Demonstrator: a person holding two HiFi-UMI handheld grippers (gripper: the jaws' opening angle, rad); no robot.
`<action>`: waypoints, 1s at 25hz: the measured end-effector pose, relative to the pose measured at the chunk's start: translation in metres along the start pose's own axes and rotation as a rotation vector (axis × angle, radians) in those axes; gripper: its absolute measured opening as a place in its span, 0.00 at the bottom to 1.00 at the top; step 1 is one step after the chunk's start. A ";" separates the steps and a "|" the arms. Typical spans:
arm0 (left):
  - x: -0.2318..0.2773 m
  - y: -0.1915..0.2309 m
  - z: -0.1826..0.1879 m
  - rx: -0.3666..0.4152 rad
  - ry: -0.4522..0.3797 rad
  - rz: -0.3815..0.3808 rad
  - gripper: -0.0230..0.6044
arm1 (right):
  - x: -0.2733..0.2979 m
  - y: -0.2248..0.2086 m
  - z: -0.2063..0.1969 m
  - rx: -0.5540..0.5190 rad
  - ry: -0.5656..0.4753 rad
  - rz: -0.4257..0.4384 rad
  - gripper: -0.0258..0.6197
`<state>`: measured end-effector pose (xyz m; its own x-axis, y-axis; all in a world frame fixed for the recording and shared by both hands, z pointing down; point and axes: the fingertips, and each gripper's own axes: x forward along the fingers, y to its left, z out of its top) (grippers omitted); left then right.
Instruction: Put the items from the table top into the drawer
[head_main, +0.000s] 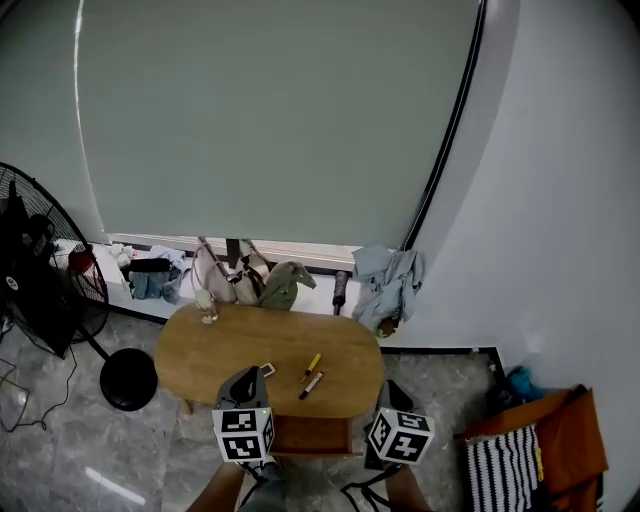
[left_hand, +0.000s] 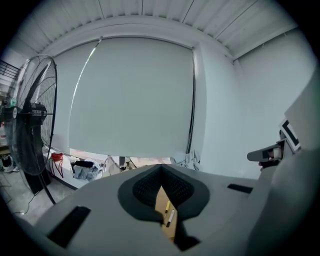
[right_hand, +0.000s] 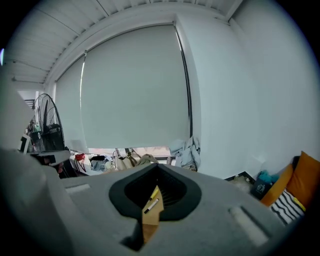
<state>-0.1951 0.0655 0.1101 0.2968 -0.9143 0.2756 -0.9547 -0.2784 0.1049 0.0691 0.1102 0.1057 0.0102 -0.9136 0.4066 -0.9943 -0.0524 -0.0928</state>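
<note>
An oval wooden table carries a yellow marker and a white marker with a black cap, side by side right of its middle. A small white thing lies near the left gripper. Under the table's near edge shows the wooden drawer. My left gripper is over the near left edge, my right gripper just off the near right edge. Both are shut and empty. Both markers show through the slit of the left gripper and of the right gripper.
A small bottle stands at the table's back left. A black fan is on the left. Bags and blue clothes lie along the window wall. A striped bag sits on the floor at the right.
</note>
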 end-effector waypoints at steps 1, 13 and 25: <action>0.010 0.003 0.005 0.003 0.000 -0.005 0.03 | 0.009 0.002 0.006 0.000 -0.002 -0.002 0.05; 0.136 0.064 0.052 0.018 0.029 -0.032 0.03 | 0.132 0.033 0.071 -0.009 0.009 -0.022 0.05; 0.187 0.085 0.016 -0.013 0.140 0.032 0.03 | 0.202 0.028 0.045 -0.013 0.129 0.021 0.05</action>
<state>-0.2210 -0.1336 0.1554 0.2666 -0.8723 0.4098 -0.9638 -0.2447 0.1060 0.0477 -0.0937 0.1443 -0.0238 -0.8548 0.5184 -0.9955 -0.0274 -0.0908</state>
